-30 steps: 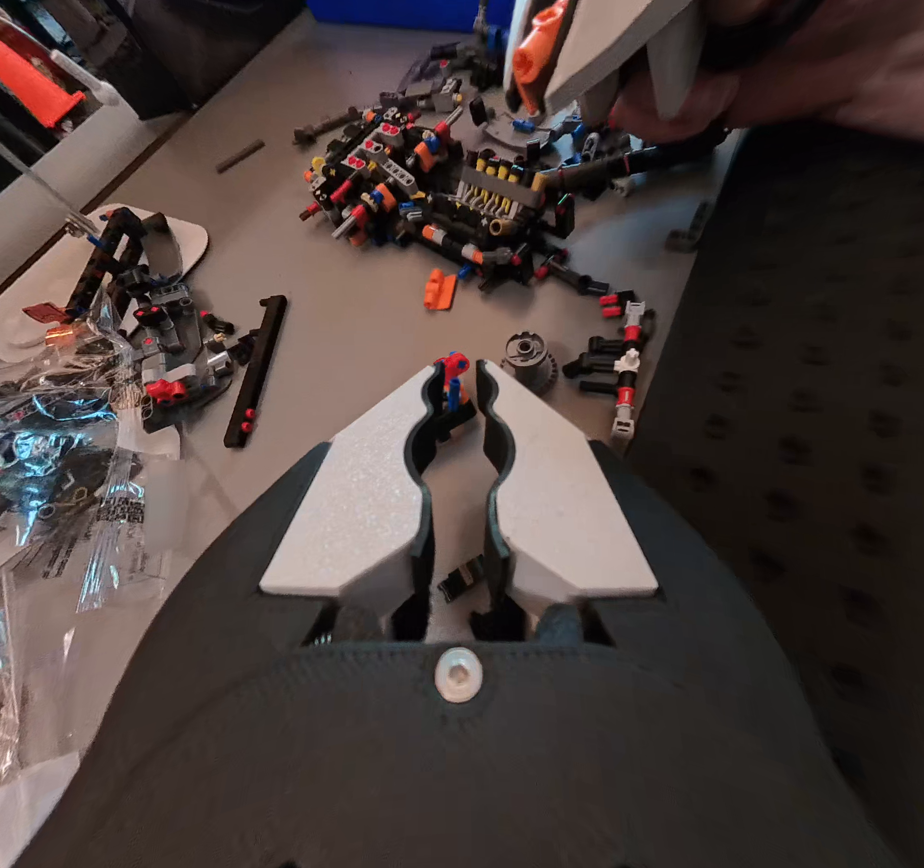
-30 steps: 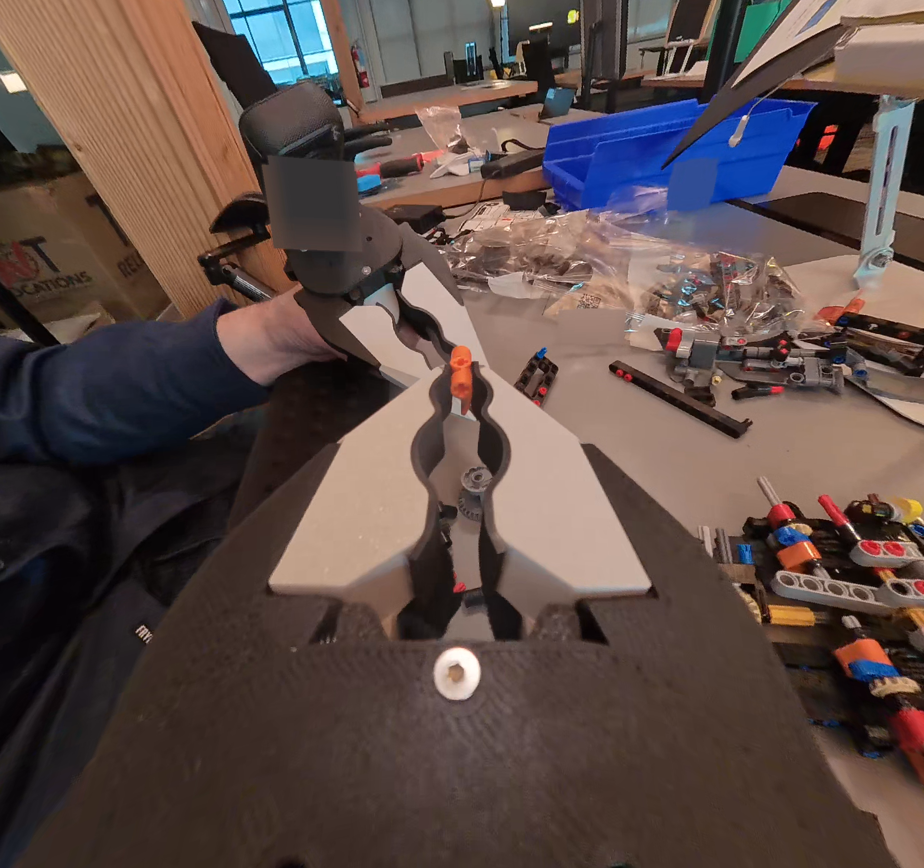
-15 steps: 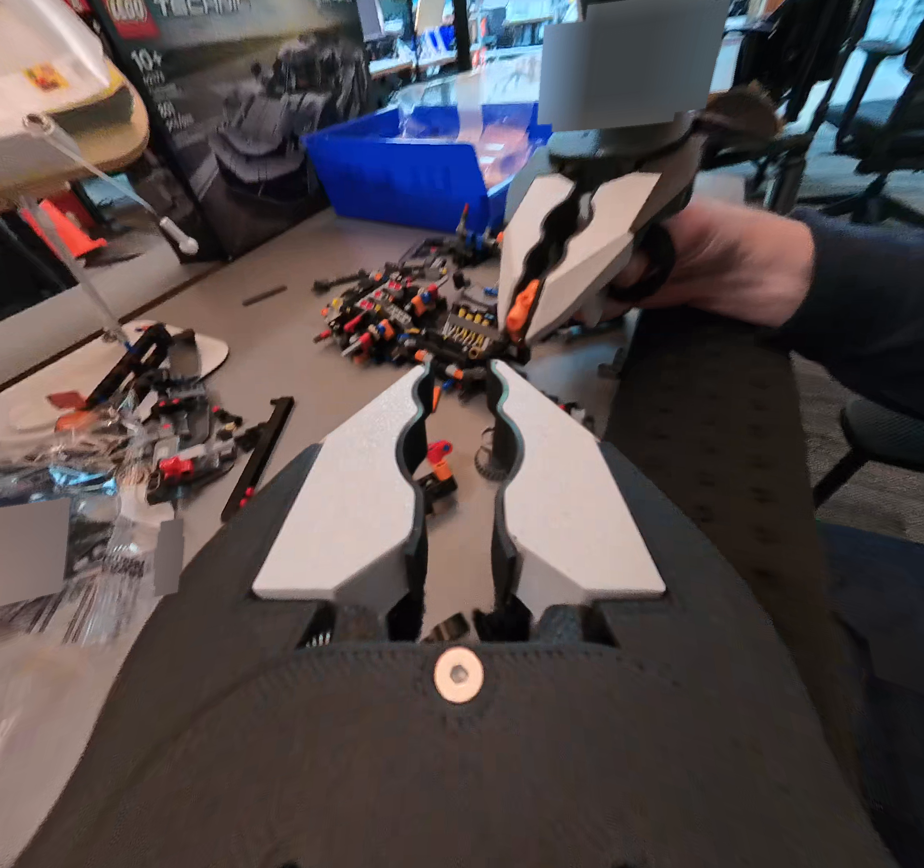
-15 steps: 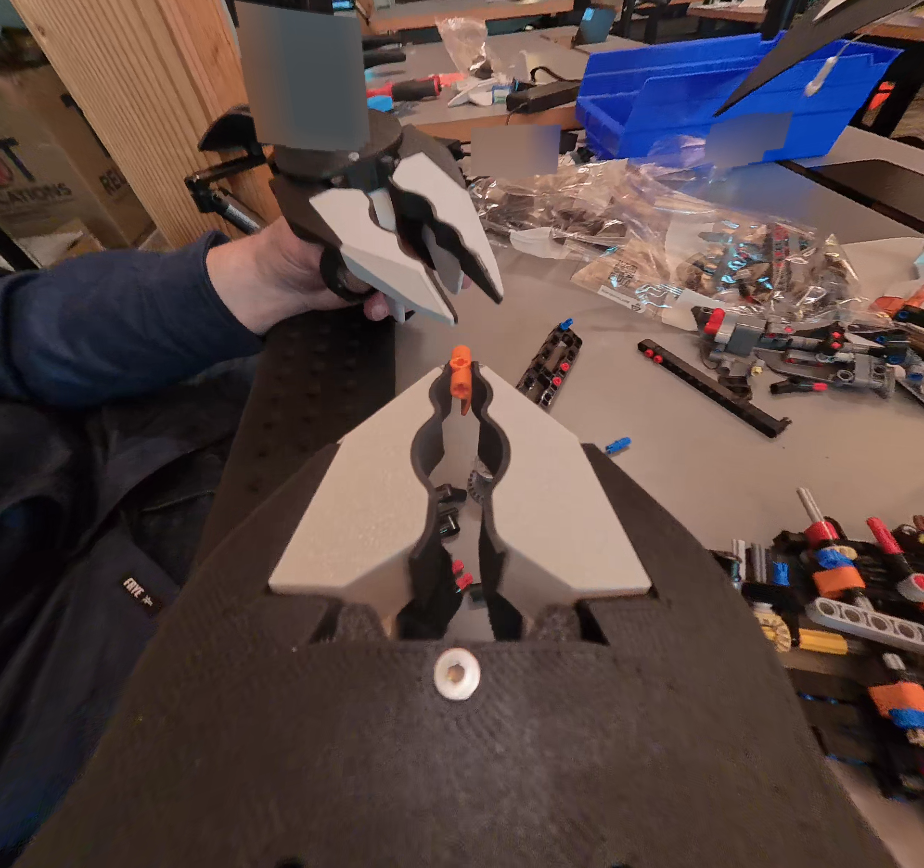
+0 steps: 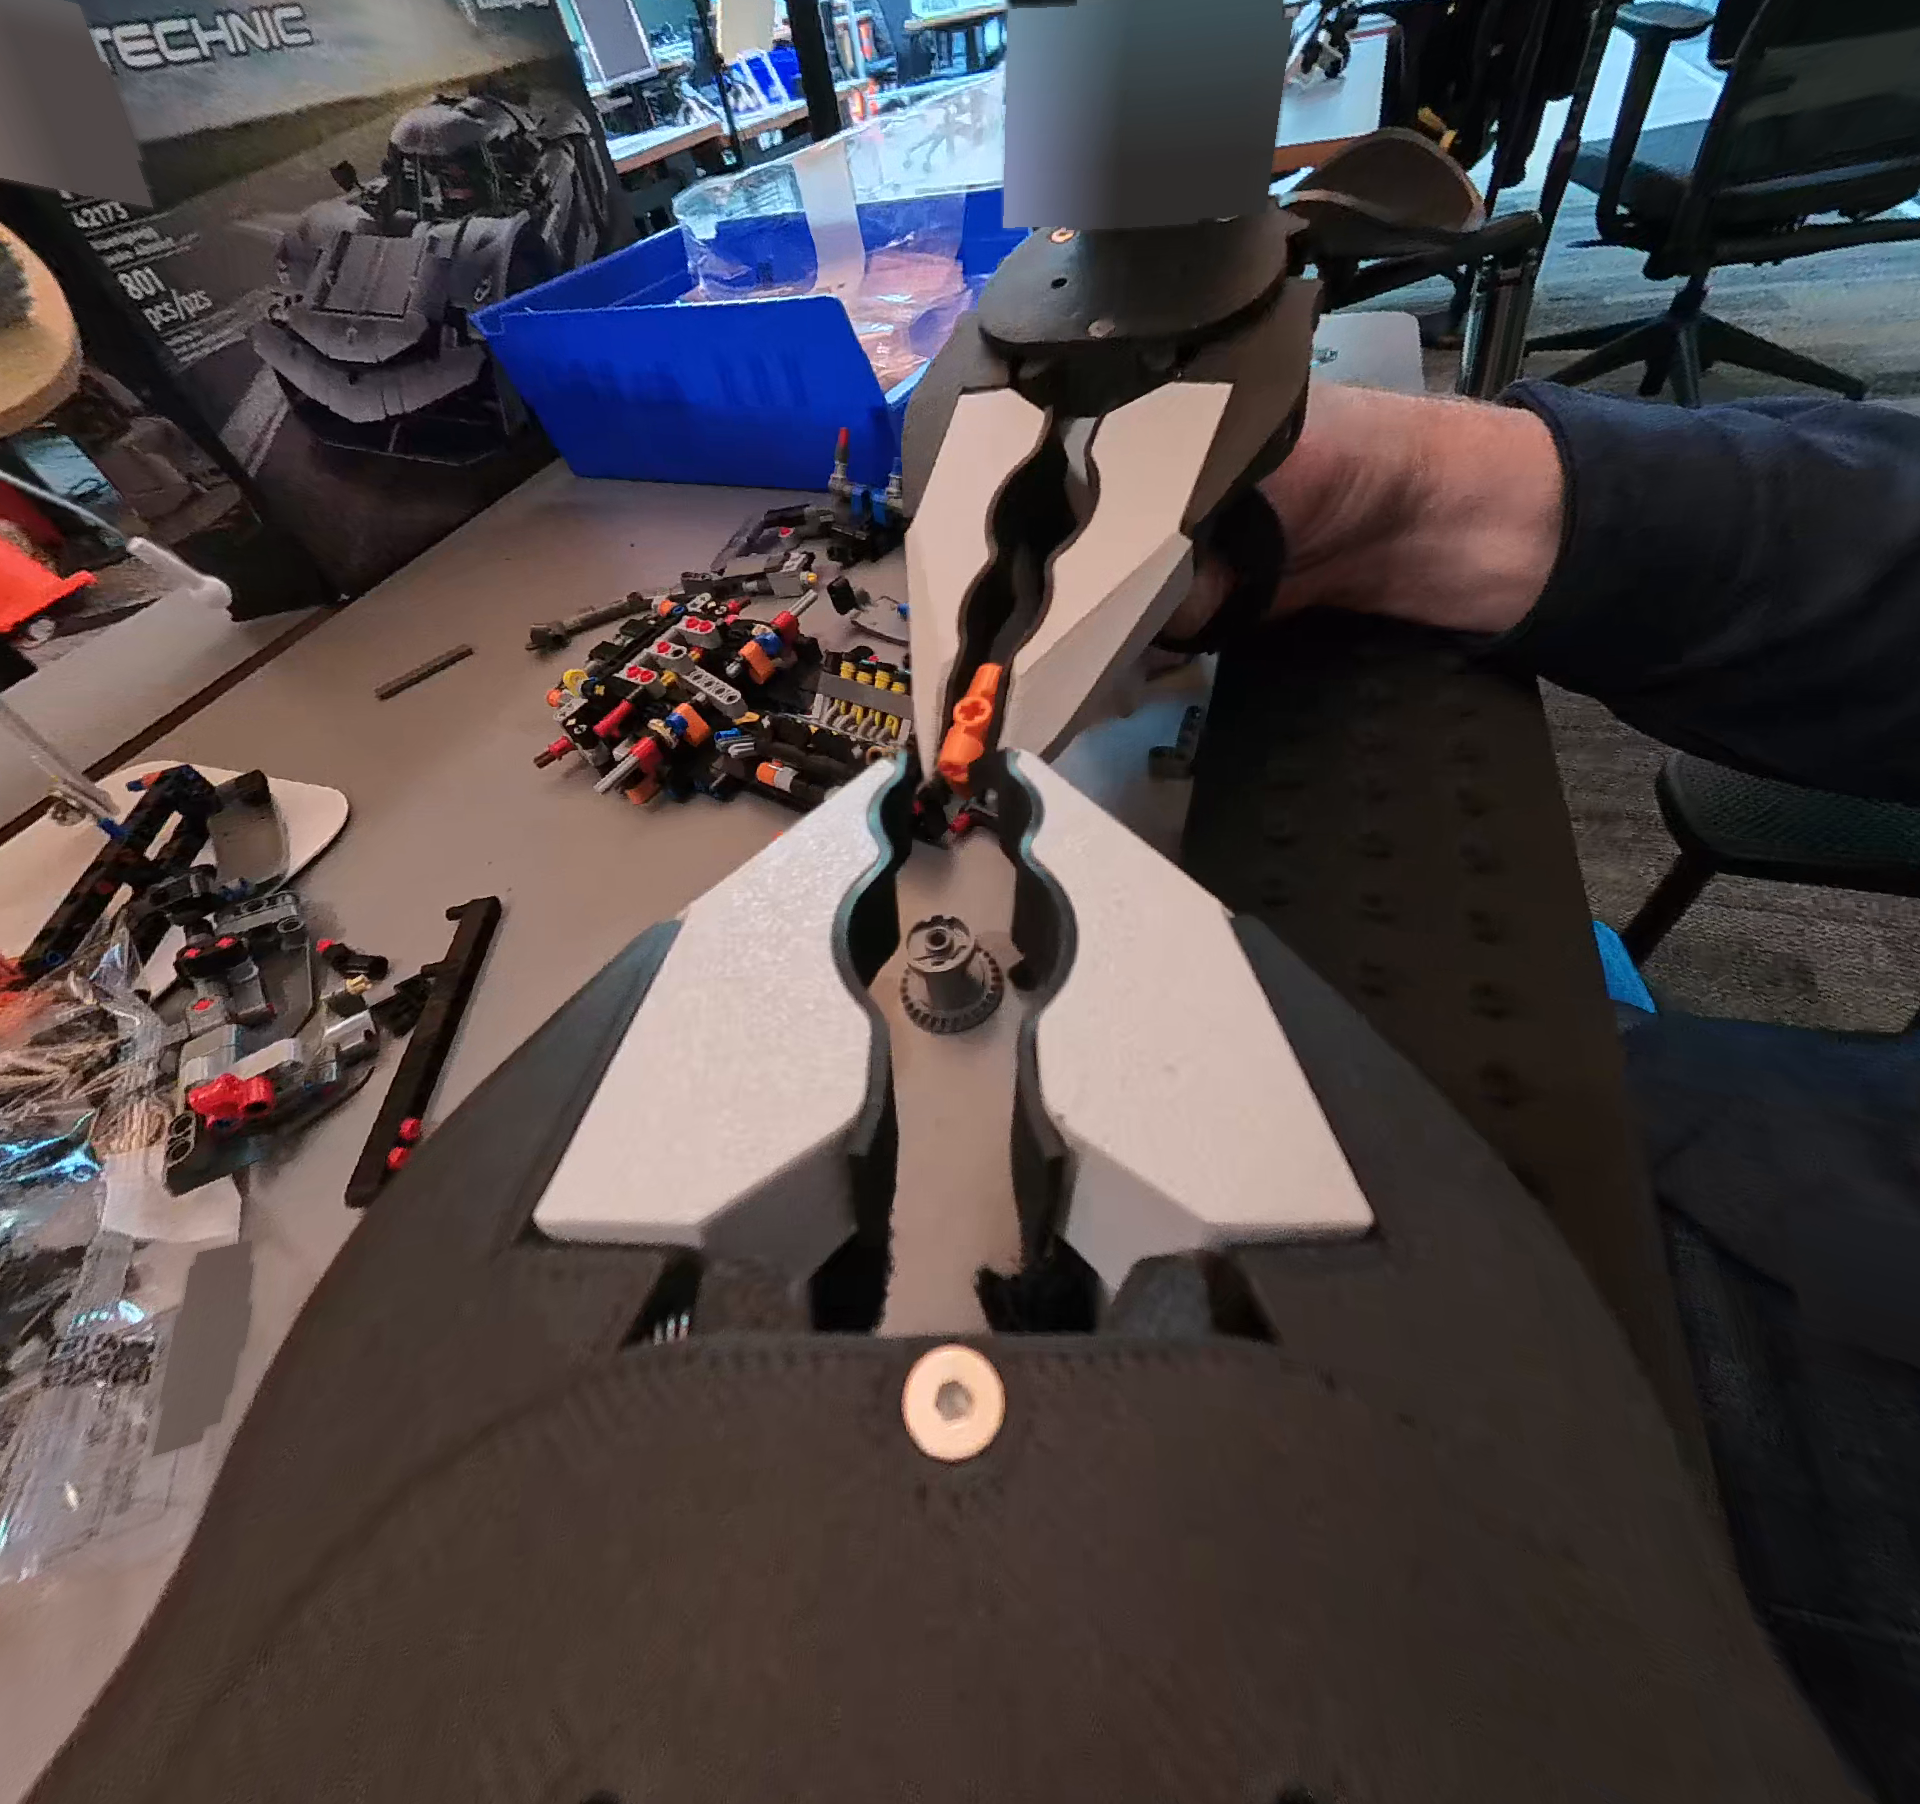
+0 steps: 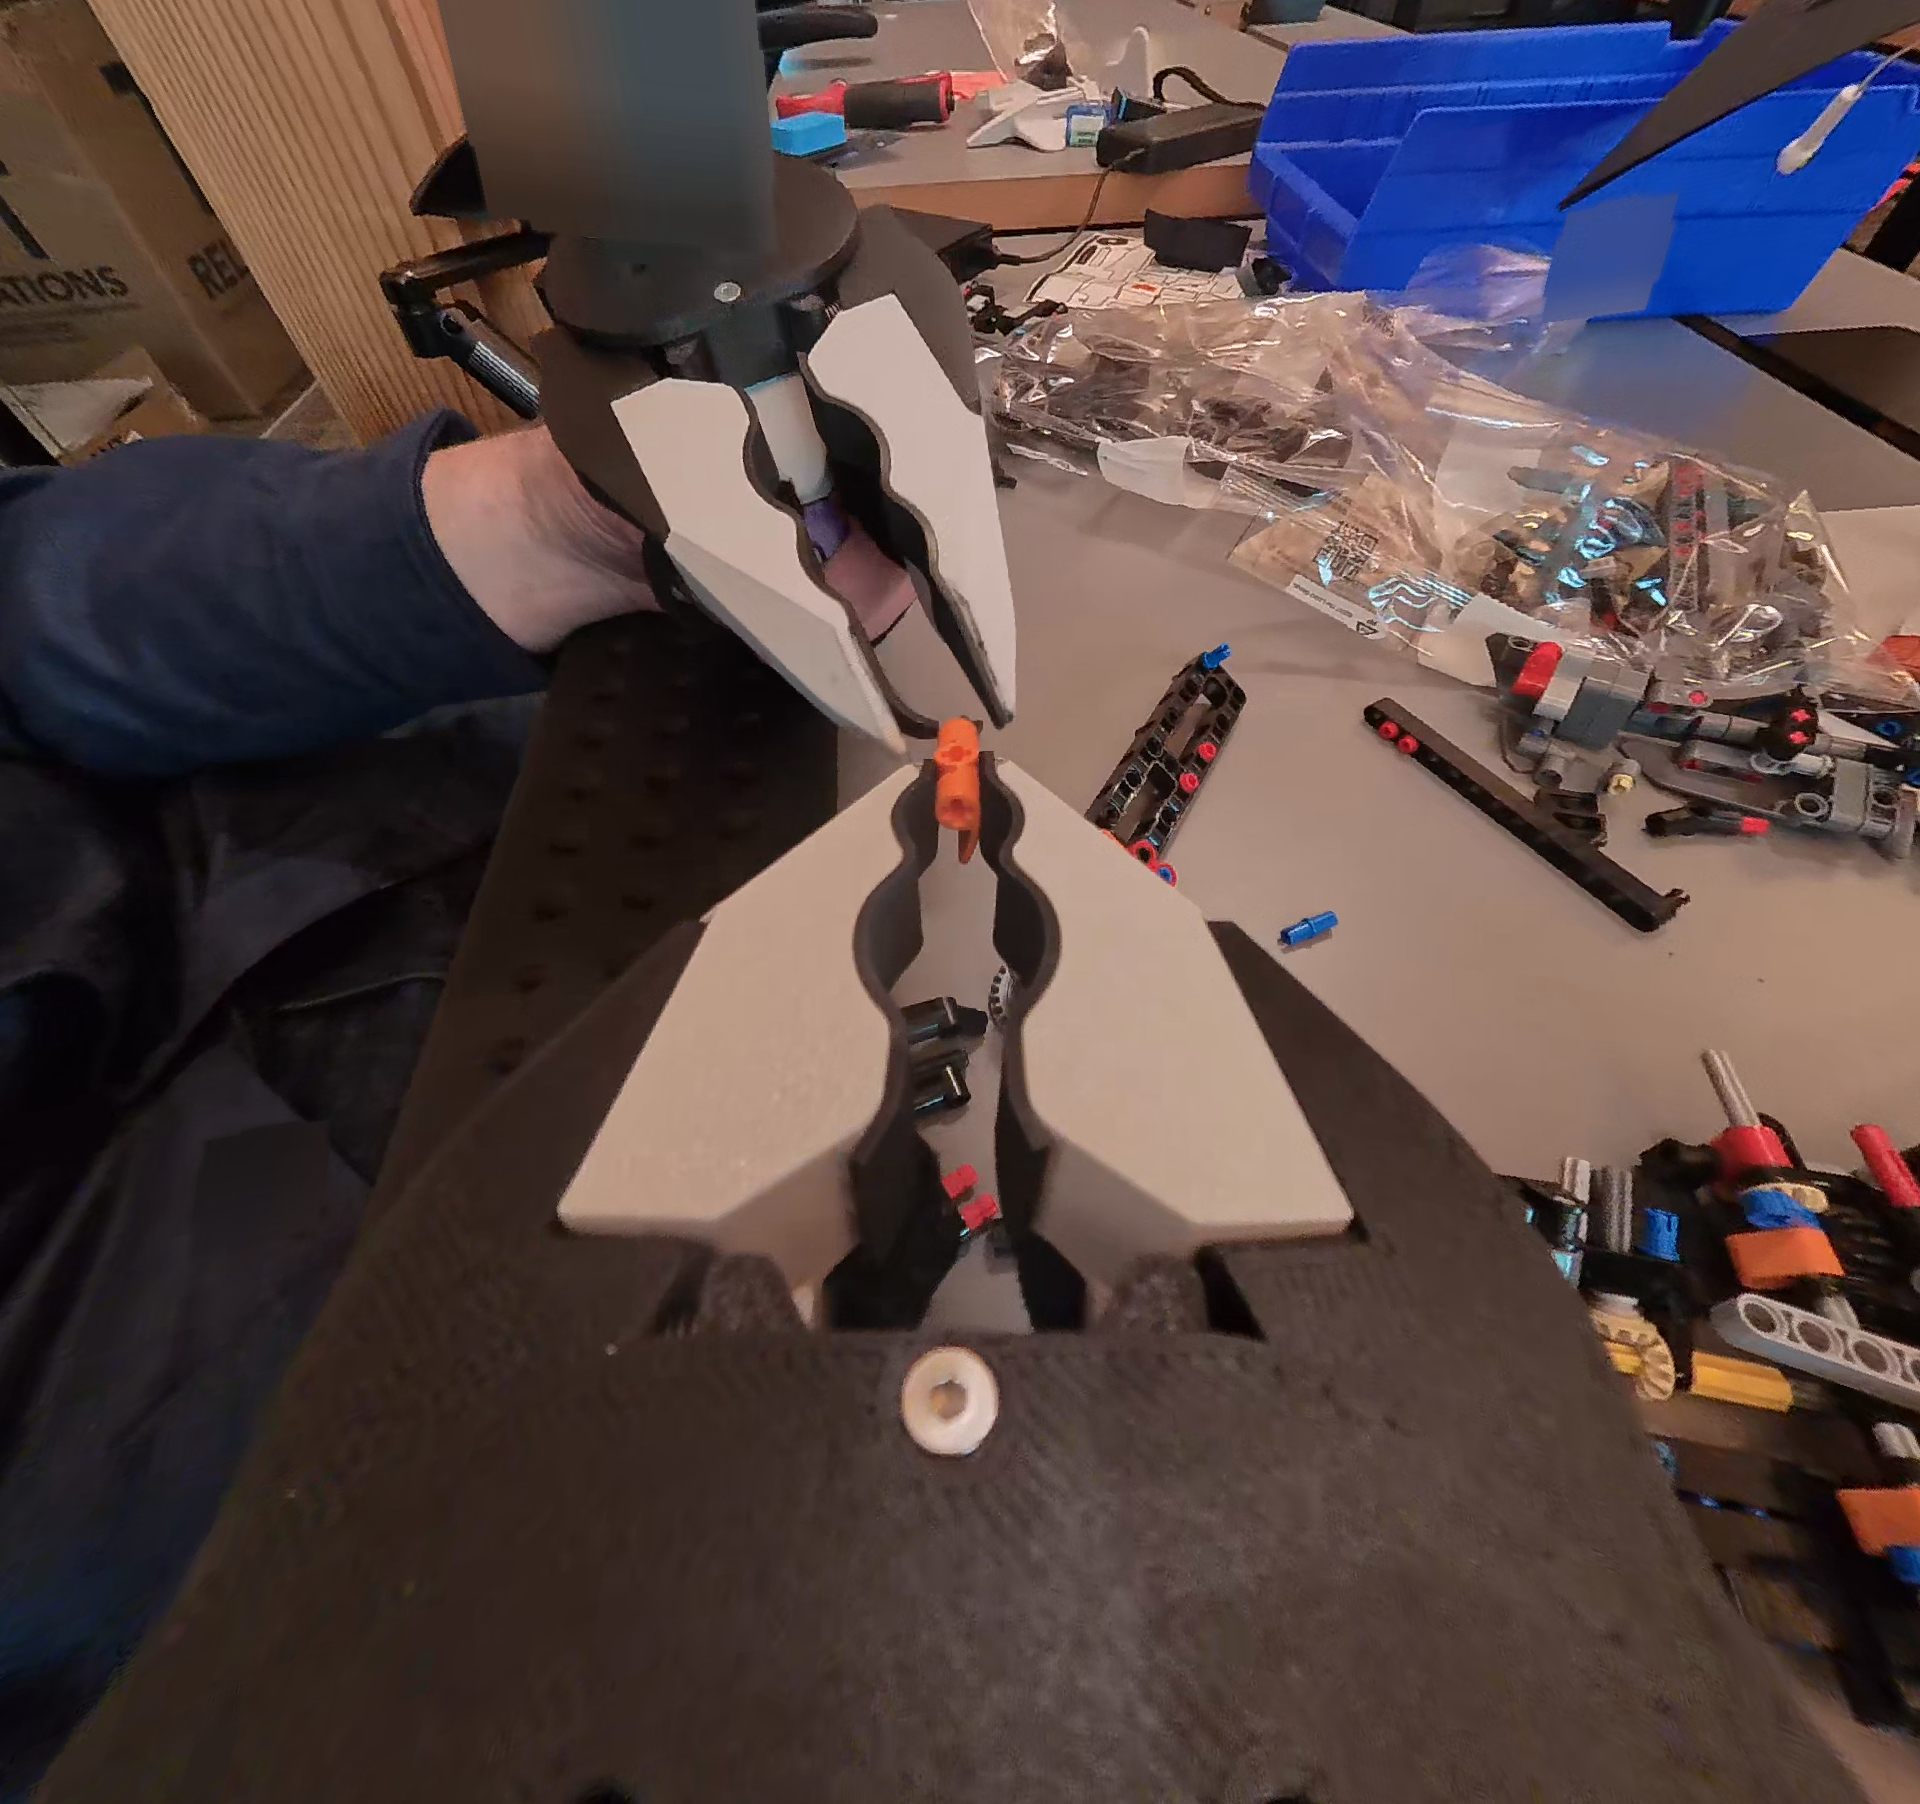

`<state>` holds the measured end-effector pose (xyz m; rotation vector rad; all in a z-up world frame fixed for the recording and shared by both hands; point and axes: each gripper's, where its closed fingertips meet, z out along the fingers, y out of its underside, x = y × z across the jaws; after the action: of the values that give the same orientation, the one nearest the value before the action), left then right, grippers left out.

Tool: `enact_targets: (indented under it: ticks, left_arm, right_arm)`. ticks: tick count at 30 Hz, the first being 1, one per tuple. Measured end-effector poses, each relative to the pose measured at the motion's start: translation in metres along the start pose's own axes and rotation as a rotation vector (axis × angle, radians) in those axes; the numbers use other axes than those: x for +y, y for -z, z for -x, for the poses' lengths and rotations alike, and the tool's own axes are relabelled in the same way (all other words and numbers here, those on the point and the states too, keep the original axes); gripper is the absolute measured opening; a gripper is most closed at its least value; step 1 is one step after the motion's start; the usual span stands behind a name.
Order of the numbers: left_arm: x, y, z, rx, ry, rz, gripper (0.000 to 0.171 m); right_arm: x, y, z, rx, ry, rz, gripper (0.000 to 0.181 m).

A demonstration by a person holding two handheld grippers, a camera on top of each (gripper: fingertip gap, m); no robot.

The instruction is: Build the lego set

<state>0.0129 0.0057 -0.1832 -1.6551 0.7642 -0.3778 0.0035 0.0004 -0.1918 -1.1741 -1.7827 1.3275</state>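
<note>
Two grippers (image 5: 951, 778) (image 6: 956, 762) tip-to-tip, angled downward

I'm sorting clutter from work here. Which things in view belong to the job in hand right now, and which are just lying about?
In hand:
- orange connector, pinched in the right tongs
- left tongs, open, tips meeting it

Lying about:
- grey gear
- long black beam
- loose blue pin
- parts bags
- blue bin
- set box
</note>
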Motion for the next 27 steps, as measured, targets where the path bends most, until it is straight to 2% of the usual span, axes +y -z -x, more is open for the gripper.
enact_targets:
  ticks: [3, 4, 5, 8, 20, 23, 27]
  left_arm:
    - [0.0021, -0.0026, -0.0035, 0.011, -0.019, 0.016, 0.013]
    - [0.0023, -0.0029, -0.0046, 0.014, -0.026, 0.019, 0.012]
    - [0.0022, -0.0029, -0.0047, 0.009, -0.034, 0.02, 0.003]
    - [0.0028, -0.0019, -0.004, 0.012, -0.023, 0.021, 0.0]
    - [-0.0009, 0.0017, -0.0013, 0.016, 0.008, -0.009, 0.0]
    - [-0.0003, 0.0007, -0.0049, 0.043, 0.011, -0.008, 0.007]
    - [0.0007, 0.0005, -0.0071, 0.059, 0.012, -0.003, 0.004]
  right_arm:
    - [0.0054, -0.0031, 0.0011, -0.001, 0.009, 0.033, 0.005]
    - [0.0068, -0.0042, 0.0019, -0.002, 0.015, 0.043, 0.005]
    - [0.0075, -0.005, 0.0027, -0.006, 0.018, 0.048, 0.005]
    - [0.0068, -0.0049, 0.0043, -0.016, 0.018, 0.042, 0.005]
    - [0.0022, -0.0022, 0.0041, -0.012, 0.017, 0.014, 0.005]
    - [0.0013, -0.0017, 0.0054, -0.018, 0.019, 0.009, 0.005]
    - [0.0023, -0.0019, 0.007, -0.021, 0.031, 0.017, 0.005]
